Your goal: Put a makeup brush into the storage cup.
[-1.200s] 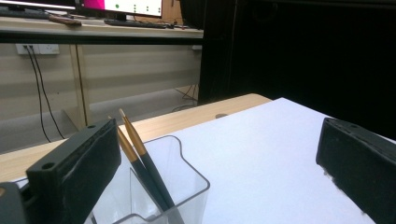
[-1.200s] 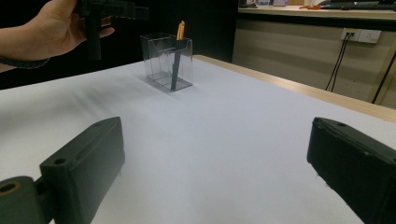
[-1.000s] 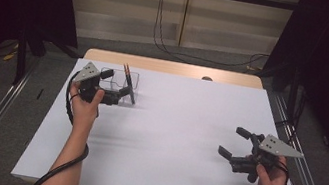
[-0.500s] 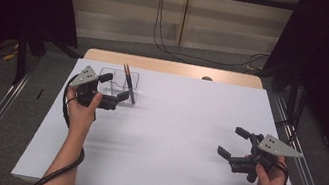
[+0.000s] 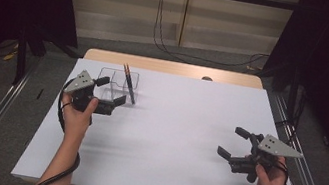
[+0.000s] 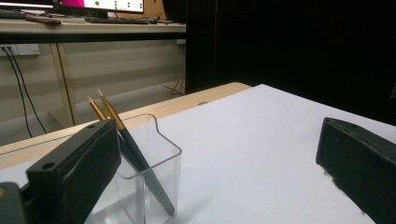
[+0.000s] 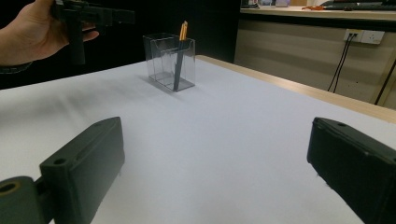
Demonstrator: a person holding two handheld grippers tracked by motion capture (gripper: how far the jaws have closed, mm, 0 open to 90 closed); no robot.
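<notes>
- Left gripper (image 5: pixel 114 92): jaws spread wide apart, holding nothing; it hangs above the desk (image 5: pixel 165 163) just at the 7 o'clock side of the clear holder (image 5: pixel 115 78), not touching it as far as the high view shows
- Left gripper view: the near jaw overlaps the holder's wall in the picture; whether it touches cannot be told
- Right gripper (image 5: pixel 236 145): jaws likewise apart and empty, held low over the desk at its 4 o'clock corner, well apart from the holder
- Clear holder: upright at the 11 o'clock part of the desk, near the far edge; it appears divided into compartments, the exact number not certain
- Two pens (image 6: pixel 126 140): dark barrels with gold ends, standing tilted in the holder, tips at its floor, tops leaning on the rim; they lie side by side and touching or nearly so
- Judgement on progress: with both pens seated in the holder and neither gripper loaded, the placing work looks done, or a removal has not yet started; the pictures do not settle which
- Remaining, if removal is meant: closing the left gripper on a pen's upper end, which stands clear above the rim
- White desk surface otherwise bare of loose items
</notes>
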